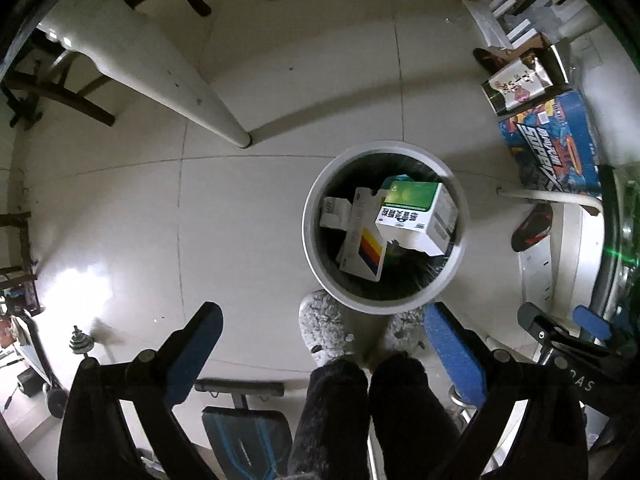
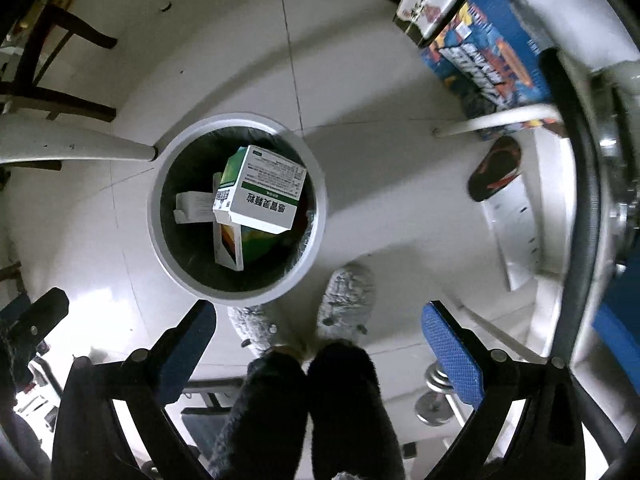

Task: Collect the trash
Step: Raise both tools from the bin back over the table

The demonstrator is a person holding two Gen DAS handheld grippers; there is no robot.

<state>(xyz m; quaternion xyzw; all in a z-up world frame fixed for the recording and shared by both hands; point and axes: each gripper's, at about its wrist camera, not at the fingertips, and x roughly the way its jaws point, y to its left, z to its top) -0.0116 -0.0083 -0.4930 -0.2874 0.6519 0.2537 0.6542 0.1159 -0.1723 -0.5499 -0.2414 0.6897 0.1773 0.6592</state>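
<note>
A round grey trash bin (image 1: pixel 316 256) with a dark liner stands on the tiled floor; it also shows in the right wrist view (image 2: pixel 160 236). In it lie a green-and-white medicine box (image 1: pixel 416 212) (image 2: pixel 260 192), a white box with coloured stripes (image 1: pixel 362 248) (image 2: pixel 229 246) and a small white carton (image 1: pixel 334 214) (image 2: pixel 192 206). My left gripper (image 1: pixel 324 328) is open and empty above the floor, just short of the bin. My right gripper (image 2: pixel 320 324) is open and empty, to the right of the bin. The right gripper's fingers (image 1: pixel 538 326) show at the left view's right edge.
The person's feet in grey fuzzy slippers (image 1: pixel 324 328) (image 2: pixel 348 304) stand beside the bin. A white table leg (image 1: pixel 200 108) (image 2: pixel 80 148) is left of it. A blue printed box (image 1: pixel 556 148) (image 2: pixel 492 48), a tin (image 1: pixel 516 84), a slipper (image 2: pixel 496 168) and dumbbells (image 2: pixel 436 396) lie around.
</note>
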